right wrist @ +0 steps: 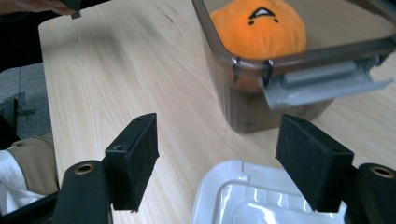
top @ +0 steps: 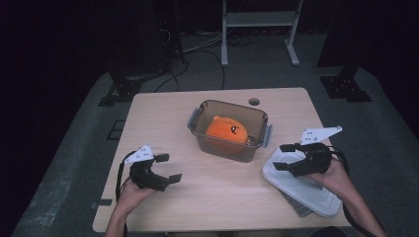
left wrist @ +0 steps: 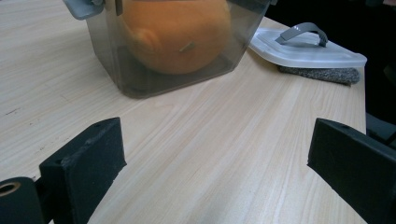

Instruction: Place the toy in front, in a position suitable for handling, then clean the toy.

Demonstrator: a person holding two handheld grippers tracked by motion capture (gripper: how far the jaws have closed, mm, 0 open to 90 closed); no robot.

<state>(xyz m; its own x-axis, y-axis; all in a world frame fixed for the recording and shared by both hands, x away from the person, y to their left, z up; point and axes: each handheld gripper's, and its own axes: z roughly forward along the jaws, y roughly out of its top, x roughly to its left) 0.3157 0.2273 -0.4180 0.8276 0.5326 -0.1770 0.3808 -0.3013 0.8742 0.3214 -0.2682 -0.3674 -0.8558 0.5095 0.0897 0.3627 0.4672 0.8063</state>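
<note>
An orange plush toy [top: 226, 130] [left wrist: 175, 35] [right wrist: 259, 28] lies in a smoky clear plastic box [top: 201, 132] [left wrist: 112, 56] [right wrist: 243, 100] with grey side latches, at the table's middle. The box's white lid [top: 306, 190] [left wrist: 308, 51] [right wrist: 233, 196] lies flat at the right front on a grey pad [left wrist: 322, 74]. My right gripper [top: 282, 157] [right wrist: 219, 158] hangs open just above the lid's near-left corner, pointing toward the box. My left gripper [top: 168, 168] [left wrist: 215, 172] stands open over bare table at the left front, aimed at the box, nothing between its jaws.
The wooden table [top: 163, 113] has a round cable hole [top: 254, 101] behind the box. A metal shelf frame [top: 259, 29] and cables stand on the floor beyond. The person's forearms enter from the bottom edge.
</note>
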